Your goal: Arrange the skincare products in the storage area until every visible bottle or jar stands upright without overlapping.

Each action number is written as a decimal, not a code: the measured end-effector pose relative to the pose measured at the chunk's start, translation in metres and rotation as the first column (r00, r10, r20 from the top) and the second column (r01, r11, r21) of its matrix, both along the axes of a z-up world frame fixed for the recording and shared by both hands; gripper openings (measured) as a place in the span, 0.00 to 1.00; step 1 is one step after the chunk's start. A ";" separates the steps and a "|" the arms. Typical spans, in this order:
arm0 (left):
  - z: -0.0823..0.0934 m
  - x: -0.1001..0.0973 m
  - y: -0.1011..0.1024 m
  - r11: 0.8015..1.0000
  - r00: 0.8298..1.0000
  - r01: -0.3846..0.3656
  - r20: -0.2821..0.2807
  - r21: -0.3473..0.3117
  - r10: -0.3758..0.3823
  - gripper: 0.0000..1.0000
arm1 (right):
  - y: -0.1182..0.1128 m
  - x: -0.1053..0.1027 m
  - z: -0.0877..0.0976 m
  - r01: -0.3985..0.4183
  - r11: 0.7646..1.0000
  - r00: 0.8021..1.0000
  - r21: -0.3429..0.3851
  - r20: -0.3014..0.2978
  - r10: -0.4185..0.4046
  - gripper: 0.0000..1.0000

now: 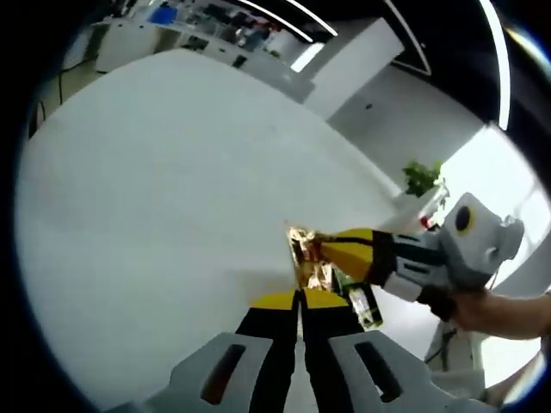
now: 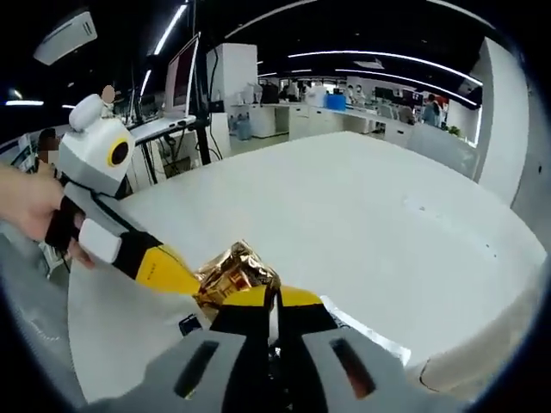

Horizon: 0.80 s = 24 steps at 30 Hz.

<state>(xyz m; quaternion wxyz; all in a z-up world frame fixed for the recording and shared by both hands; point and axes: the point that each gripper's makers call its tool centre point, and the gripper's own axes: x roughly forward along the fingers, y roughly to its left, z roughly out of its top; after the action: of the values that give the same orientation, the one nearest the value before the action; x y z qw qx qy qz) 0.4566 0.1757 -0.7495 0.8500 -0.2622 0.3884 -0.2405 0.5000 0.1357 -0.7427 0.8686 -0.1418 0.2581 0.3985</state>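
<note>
A crumpled gold foil packet (image 1: 308,255) (image 2: 231,274) was pinched between both tools just above the white table (image 1: 172,189) (image 2: 362,215). The left gripper (image 1: 301,297) and right gripper (image 2: 274,297) each closed on it (jaws pressed together), tips nearly meeting, a hand (image 1: 508,310) behind.

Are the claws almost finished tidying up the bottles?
Not close, it seems. No bottle or jar can be seen standing upright on the white table, so nothing looks done. In hand: both the left claw and the right claw are pinched on one crinkly gold packet, held above the table. Left to do: set it down and stand the products up, apart.
</note>
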 end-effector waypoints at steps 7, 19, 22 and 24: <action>-0.013 0.010 0.000 1.000 1.000 -0.010 -0.027 0.009 0.010 0.00 | -0.002 0.008 -0.013 -0.009 0.999 1.000 -0.046 0.005 0.010 0.03; -0.028 0.016 0.002 0.999 0.999 -0.012 -0.053 0.035 0.014 0.00 | 0.002 0.015 -0.029 -0.061 0.989 0.997 -0.136 0.032 0.066 0.03; -0.029 0.018 0.002 0.999 0.999 -0.007 -0.042 0.042 0.009 0.00 | 0.002 0.018 -0.031 -0.066 0.985 0.996 -0.159 0.046 0.074 0.03; -0.030 0.020 0.002 0.999 0.999 -0.003 -0.034 0.052 0.004 0.00 | 0.002 0.019 -0.031 -0.069 0.983 0.995 -0.173 0.057 0.080 0.03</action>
<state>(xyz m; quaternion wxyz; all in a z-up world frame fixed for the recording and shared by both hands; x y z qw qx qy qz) 0.4763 0.1774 -0.7791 0.8501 -0.2450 0.4086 -0.2244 0.5187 0.1377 -0.7737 0.8455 -0.2378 0.2581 0.4025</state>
